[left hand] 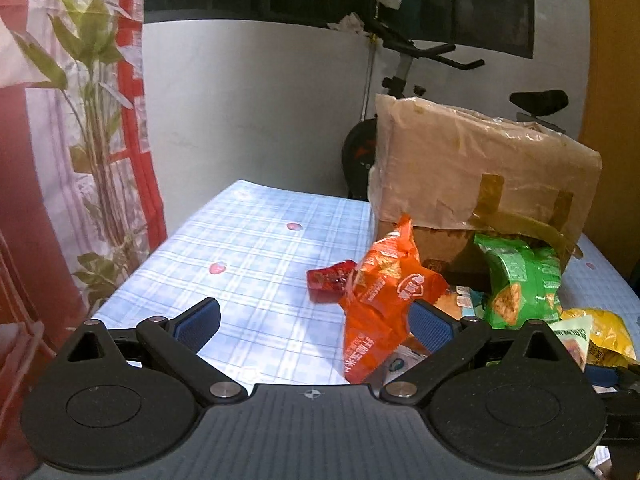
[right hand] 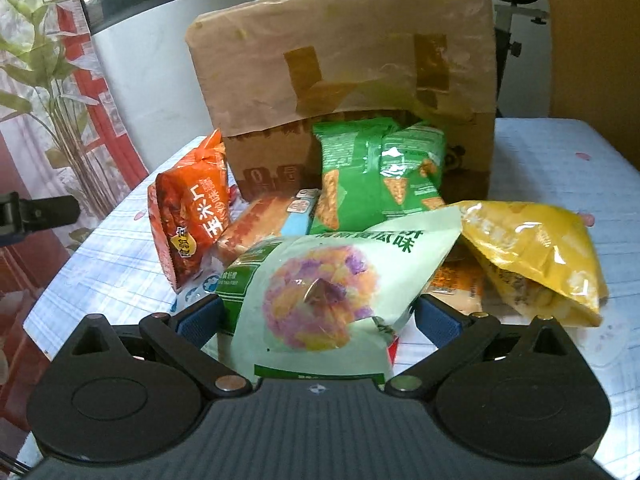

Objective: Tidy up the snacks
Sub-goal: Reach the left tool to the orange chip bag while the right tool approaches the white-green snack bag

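Grippers: left gripper [left hand: 316,322] wide, holding nothing; right gripper [right hand: 316,318] wide around pale green bag [right hand: 320,288].
Bags: two green packets [right hand: 380,172], one orange bag [right hand: 192,212], one yellow bag [right hand: 536,248].
Box: one cardboard box [right hand: 344,60], upper centre.

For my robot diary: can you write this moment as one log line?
left tool: open, empty | right tool: open around pale green snack bag | cardboard box: behind

Bare tablecloth [left hand: 248,248] lies open leftward; snack pile [right hand: 360,216] and cardboard box [right hand: 344,60] block rightward.

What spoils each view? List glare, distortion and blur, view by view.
Left wrist view: fisheye bends the wall edge and darkens the corners; soft focus overall; the orange bag shines. Right wrist view: glare on the yellow bag and on the taped cardboard box; the pale green bag fills the foreground between the open gripper's pads.
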`<action>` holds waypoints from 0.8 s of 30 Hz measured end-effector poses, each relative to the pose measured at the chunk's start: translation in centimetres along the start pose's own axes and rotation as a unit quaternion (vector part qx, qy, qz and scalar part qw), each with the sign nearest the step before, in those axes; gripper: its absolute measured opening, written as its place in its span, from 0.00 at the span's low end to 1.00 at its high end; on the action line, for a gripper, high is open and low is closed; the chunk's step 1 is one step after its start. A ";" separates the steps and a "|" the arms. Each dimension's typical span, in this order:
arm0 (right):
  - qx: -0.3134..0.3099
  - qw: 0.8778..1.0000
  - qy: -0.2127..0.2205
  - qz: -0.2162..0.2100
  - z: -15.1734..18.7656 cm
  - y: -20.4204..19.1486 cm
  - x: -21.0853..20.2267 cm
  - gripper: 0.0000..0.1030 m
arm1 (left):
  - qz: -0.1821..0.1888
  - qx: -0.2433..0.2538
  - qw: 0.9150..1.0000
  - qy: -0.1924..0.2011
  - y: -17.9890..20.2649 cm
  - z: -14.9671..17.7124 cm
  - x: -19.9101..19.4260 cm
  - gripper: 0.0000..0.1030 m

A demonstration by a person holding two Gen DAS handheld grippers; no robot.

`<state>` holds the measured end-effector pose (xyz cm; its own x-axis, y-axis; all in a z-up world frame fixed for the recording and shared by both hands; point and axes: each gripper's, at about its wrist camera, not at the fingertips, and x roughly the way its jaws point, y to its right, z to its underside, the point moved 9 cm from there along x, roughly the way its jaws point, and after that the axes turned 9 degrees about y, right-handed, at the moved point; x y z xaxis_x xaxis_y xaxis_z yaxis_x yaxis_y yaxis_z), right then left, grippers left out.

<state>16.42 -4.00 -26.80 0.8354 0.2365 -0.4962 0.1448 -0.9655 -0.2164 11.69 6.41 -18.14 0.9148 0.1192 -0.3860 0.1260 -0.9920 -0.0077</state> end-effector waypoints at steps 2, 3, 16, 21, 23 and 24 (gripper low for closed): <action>0.004 1.000 -0.003 -0.004 -0.1 0.0 0.2 0.99 | 0.011 0.003 1.000 -0.002 0.3 0.1 0.3 0.98; 0.007 1.000 -0.006 -0.009 -0.1 0.0 0.3 0.95 | 0.020 0.006 1.000 -0.001 0.6 0.1 0.5 0.98; -0.013 0.999 0.037 -0.016 -3.1 0.6 -1.2 0.73 | 0.078 0.078 0.994 -0.012 4.0 1.7 7.6 0.98; -0.020 0.999 0.032 -0.017 -3.5 0.8 -0.6 0.73 | 0.084 0.075 0.993 -0.030 4.3 2.8 9.6 0.98; -0.024 0.999 0.032 -0.019 -3.6 0.7 -0.5 0.73 | 0.080 0.082 0.993 -0.035 4.6 3.1 10.2 0.96; -0.025 0.999 0.031 -0.019 -3.6 0.7 -0.5 0.73 | 0.076 0.089 0.992 -0.038 4.7 3.1 10.6 0.93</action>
<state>18.04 -5.16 -23.67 0.8595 0.2683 -0.4351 0.2030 -0.9603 -0.1912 20.82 2.93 -25.15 0.8859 -0.0288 -0.4630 -0.0868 -0.9907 -0.1044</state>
